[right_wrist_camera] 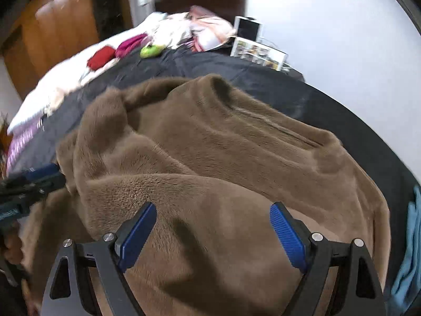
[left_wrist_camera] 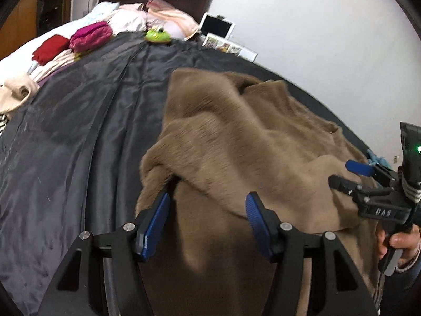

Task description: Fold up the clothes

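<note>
A brown fleece garment (left_wrist_camera: 236,142) lies rumpled on a dark grey bedspread (left_wrist_camera: 79,131), its near part folded over itself. My left gripper (left_wrist_camera: 208,208) is open and empty just above the garment's near left edge. My right gripper (right_wrist_camera: 213,218) is open and empty above the garment (right_wrist_camera: 210,144) near its front fold. The right gripper also shows at the right of the left wrist view (left_wrist_camera: 350,176), over the garment's right side. The left gripper shows at the left edge of the right wrist view (right_wrist_camera: 39,176).
Folded red (left_wrist_camera: 50,47) and magenta (left_wrist_camera: 90,35) clothes, a cream garment (left_wrist_camera: 15,92) and pink bedding (left_wrist_camera: 147,18) lie at the bed's far left and head. A green toy (left_wrist_camera: 157,36) sits on the bedspread. A blue cloth (right_wrist_camera: 410,239) lies at the right. A wall is to the right.
</note>
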